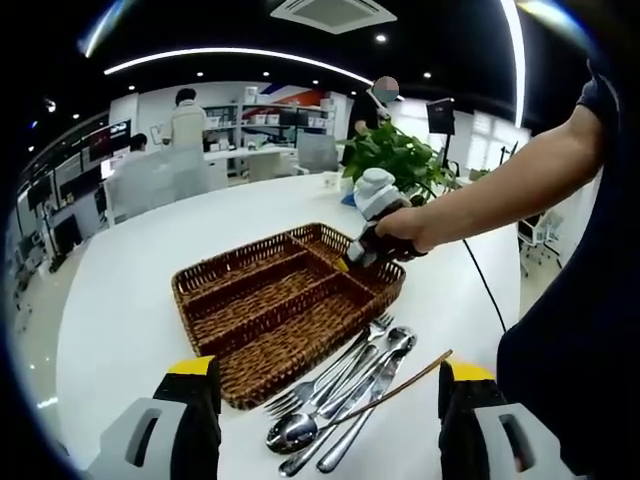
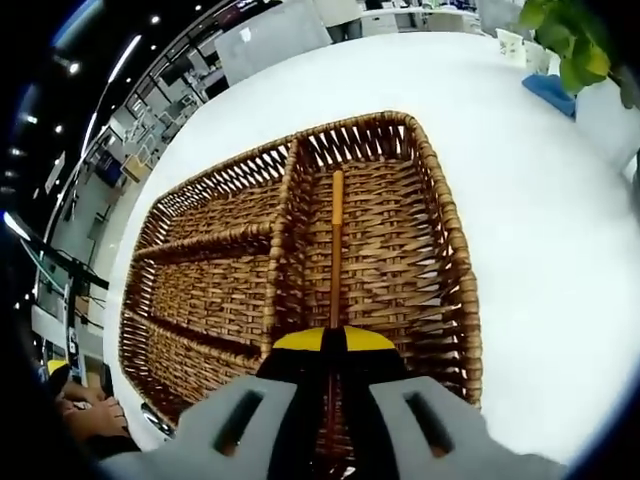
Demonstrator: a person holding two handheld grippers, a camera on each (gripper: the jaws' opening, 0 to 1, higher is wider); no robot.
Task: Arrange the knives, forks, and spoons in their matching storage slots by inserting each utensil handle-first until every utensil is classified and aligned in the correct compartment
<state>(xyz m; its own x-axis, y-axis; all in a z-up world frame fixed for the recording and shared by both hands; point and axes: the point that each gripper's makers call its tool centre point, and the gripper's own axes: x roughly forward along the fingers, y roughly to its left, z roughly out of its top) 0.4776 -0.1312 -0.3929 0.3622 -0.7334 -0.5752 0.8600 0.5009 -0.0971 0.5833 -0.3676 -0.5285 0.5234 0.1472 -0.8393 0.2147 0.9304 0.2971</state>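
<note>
Though gripped (image 2: 333, 345), chopstick (image 2: 337, 240) along compartment.

On the white surface (image 1: 120, 300) ahead of the left hand-held gripper (image 1: 330, 400): a wicker tray (image 1: 270, 310), cutlery (image 1: 345, 390) just beside it.

1. The left gripper view looks from low above the white surface (image 1: 120, 300), across a pile of cutlery (image 1: 345, 395) to the wicker tray (image 1: 285, 305) a little further off, with an office room behind.
2. The right gripper view looks steeply down from close above the tray (image 2: 440, 230).
3. The 2 views share the tray and the surface.
</note>
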